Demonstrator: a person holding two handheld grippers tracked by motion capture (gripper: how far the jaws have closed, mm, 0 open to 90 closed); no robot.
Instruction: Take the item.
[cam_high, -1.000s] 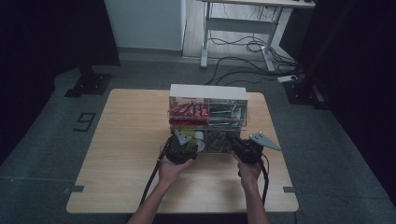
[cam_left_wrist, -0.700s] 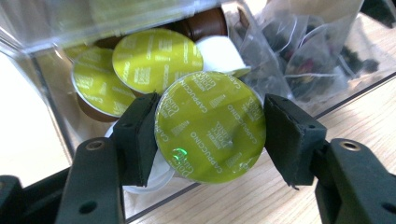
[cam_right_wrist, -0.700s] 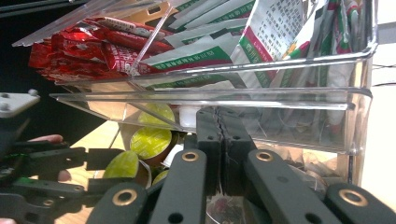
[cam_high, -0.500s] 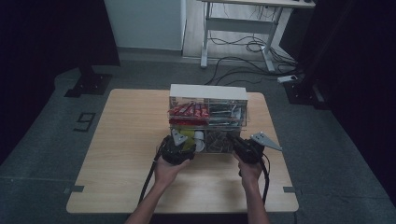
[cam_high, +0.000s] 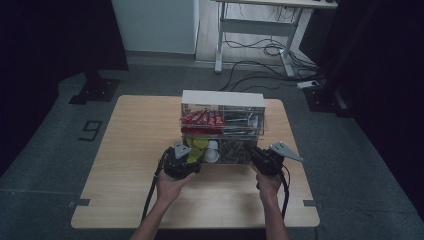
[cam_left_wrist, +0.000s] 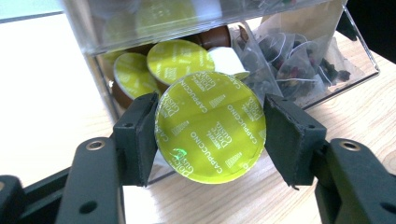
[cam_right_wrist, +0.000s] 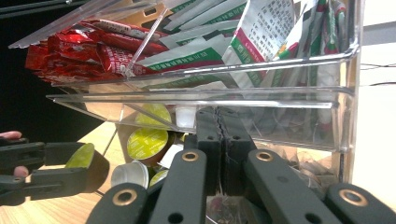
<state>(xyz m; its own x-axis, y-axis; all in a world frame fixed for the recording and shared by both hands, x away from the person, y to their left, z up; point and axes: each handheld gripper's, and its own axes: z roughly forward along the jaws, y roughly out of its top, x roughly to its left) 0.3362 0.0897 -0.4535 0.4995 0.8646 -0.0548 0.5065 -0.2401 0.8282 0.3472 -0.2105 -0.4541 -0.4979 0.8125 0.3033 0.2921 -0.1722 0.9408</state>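
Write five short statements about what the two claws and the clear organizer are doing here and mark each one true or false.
1. The left claw grips a green cappuccino capsule. True.
2. The right claw is wide open. False: its jaws are pressed together.
3. Red sachets lie in the clear organizer's upper tier. True.
4. The organizer sits on the floor. False: it stands on the wooden table.
5. Tea bags lie beside the capsules. True.

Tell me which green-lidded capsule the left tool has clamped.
The big cappuccino capsule out in front of the clear organizer, held between the left tool jaws; others sit inside.
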